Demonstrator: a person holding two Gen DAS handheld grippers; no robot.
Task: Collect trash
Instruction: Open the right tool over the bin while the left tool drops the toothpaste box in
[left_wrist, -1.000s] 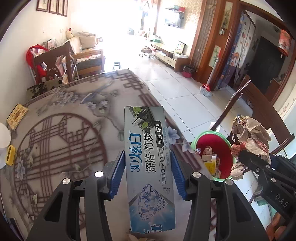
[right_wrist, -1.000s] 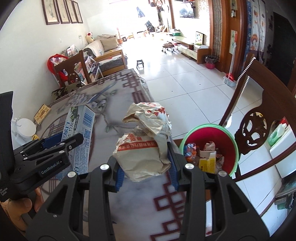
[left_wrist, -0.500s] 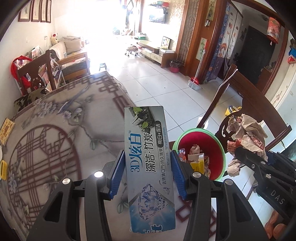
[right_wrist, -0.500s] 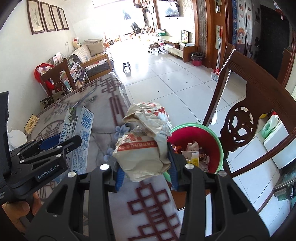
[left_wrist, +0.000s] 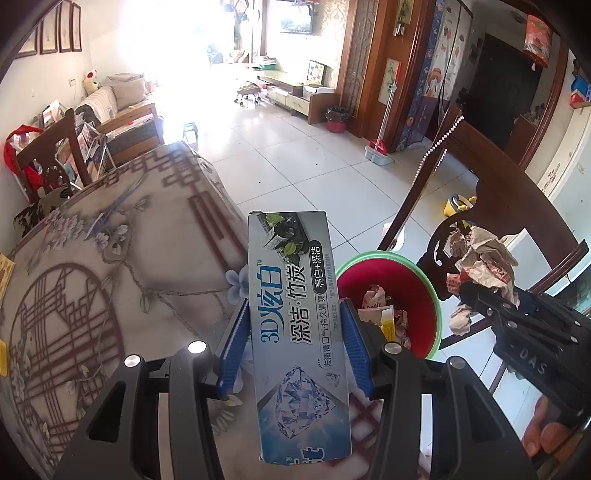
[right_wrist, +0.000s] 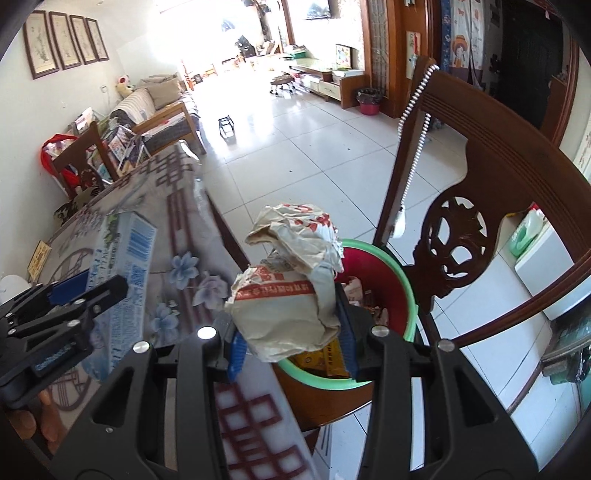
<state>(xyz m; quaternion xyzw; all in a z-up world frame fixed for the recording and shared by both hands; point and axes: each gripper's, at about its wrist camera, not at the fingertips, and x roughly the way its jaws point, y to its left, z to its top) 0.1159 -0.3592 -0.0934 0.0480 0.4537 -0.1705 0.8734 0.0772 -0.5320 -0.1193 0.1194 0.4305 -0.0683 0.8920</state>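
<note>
My left gripper (left_wrist: 291, 343) is shut on a grey-blue toothpaste box (left_wrist: 295, 325), held upright over the table's right edge. My right gripper (right_wrist: 291, 332) is shut on a crumpled paper wrapper (right_wrist: 291, 288) with red print, held at the near rim of the bin. The red bin with a green rim (right_wrist: 388, 280) stands on a chair seat beside the table and holds several scraps. The bin (left_wrist: 391, 291) shows right of the box in the left wrist view, with the right gripper and wrapper (left_wrist: 480, 262) beyond it. The box (right_wrist: 125, 280) also shows at left in the right wrist view.
The table (left_wrist: 110, 266) has a patterned floral cloth. A carved wooden chair back (right_wrist: 480, 192) rises right behind the bin. Another chair (left_wrist: 48, 155) stands at the table's far end. White tiled floor (left_wrist: 295, 155) stretches beyond.
Both grippers have moved right toward the bin, still holding the box and the wrapper. The bin now sits closer and partly under the wrapper.
</note>
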